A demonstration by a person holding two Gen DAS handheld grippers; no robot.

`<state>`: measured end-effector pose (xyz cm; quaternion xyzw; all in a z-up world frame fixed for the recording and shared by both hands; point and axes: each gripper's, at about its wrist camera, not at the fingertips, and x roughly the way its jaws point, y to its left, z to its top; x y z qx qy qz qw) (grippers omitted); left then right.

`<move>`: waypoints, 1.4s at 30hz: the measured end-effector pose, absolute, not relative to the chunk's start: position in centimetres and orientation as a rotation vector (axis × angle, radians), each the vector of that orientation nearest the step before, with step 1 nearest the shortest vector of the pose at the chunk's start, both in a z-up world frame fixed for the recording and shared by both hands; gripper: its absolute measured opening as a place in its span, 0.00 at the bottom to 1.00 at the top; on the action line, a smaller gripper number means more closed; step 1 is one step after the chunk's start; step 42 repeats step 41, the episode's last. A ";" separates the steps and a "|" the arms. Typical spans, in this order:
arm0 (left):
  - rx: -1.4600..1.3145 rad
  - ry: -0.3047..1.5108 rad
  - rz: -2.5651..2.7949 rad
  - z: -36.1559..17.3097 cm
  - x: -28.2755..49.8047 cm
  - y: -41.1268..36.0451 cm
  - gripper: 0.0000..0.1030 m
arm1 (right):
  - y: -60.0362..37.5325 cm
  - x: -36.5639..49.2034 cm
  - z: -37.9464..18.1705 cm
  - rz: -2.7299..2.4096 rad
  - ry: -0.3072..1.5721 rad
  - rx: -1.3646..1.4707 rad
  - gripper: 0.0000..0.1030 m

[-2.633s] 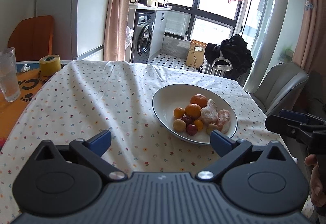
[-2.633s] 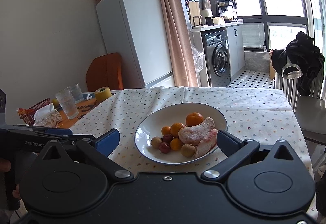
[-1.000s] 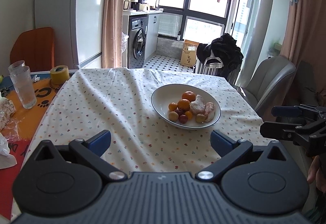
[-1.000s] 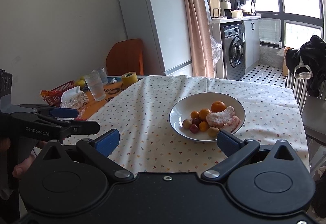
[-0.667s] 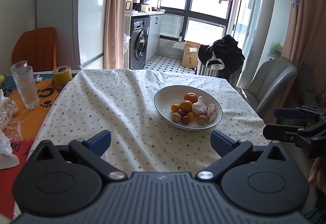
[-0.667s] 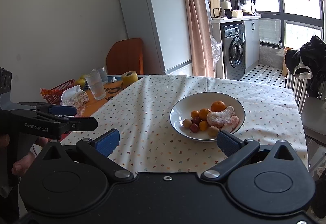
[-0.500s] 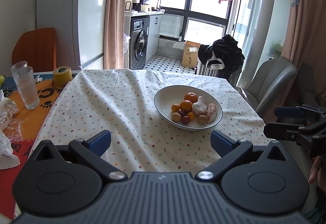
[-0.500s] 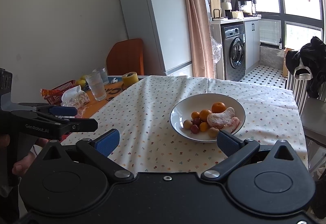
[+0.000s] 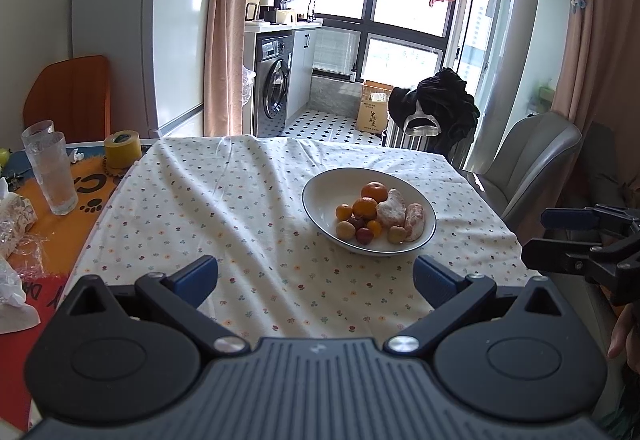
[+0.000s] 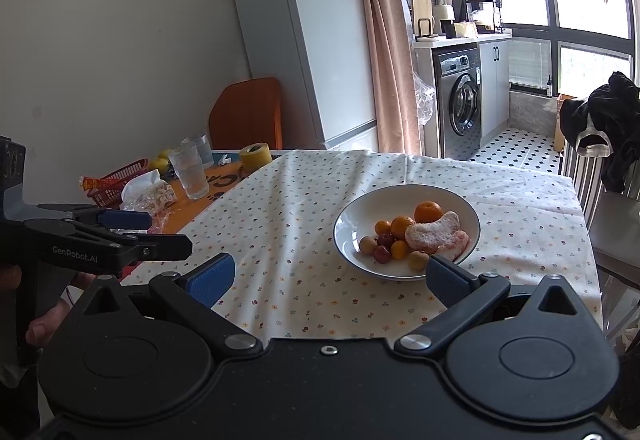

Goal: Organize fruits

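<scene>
A: Both grippers have pulled back from the bowl [image 9: 320, 196] since 2.6 s ago; it sat right in front of the fingers then, now it's well out on the tablecloth [image 9: 240, 200]. Almost no shift in the last half second.

B: Finger state?

A: Left gripper [image 9: 316, 276] spread wide, nothing between the blue pads. Right gripper [image 10: 326, 278] the same, wide and empty. Both hang off the near table edge.

B: Fruit?

A: All in the bowl: two oranges [image 9: 374, 192], a few small orange, yellow-brown and dark red fruits, two peeled citrus segments [image 9: 392, 212] on the right side. In the right wrist view the right pad overlaps the bowl's near rim.

B: Anything in the way?

A: Cloth between grippers and bowl is bare, only wrinkled. Clutter is off to the left, well apart: two glasses [image 9: 54, 176], yellow tape roll [image 9: 122, 150], crumpled plastic wrap [image 10: 150, 192], red basket [image 10: 116, 180]. Grey chair [image 9: 532, 160] at the right table edge, dark clothes [image 9: 436, 100] heaped behind it.
</scene>
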<state>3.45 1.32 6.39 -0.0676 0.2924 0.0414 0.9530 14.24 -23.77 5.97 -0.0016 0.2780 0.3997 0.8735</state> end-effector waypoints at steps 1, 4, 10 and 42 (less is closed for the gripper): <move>-0.137 0.594 0.083 6.4 3.4 1.3 1.00 | -23.8 14.2 6.0 0.835 0.580 -0.005 1.00; -0.136 0.594 0.083 6.4 3.4 1.3 1.00 | -23.7 14.2 6.0 0.838 0.579 -0.006 1.00; -0.137 0.594 0.084 6.4 3.4 1.3 1.00 | -23.8 14.1 6.0 0.833 0.580 -0.008 1.00; -0.129 0.596 0.063 6.0 3.2 1.0 1.00 | -23.7 14.1 5.7 0.832 0.593 -0.009 1.00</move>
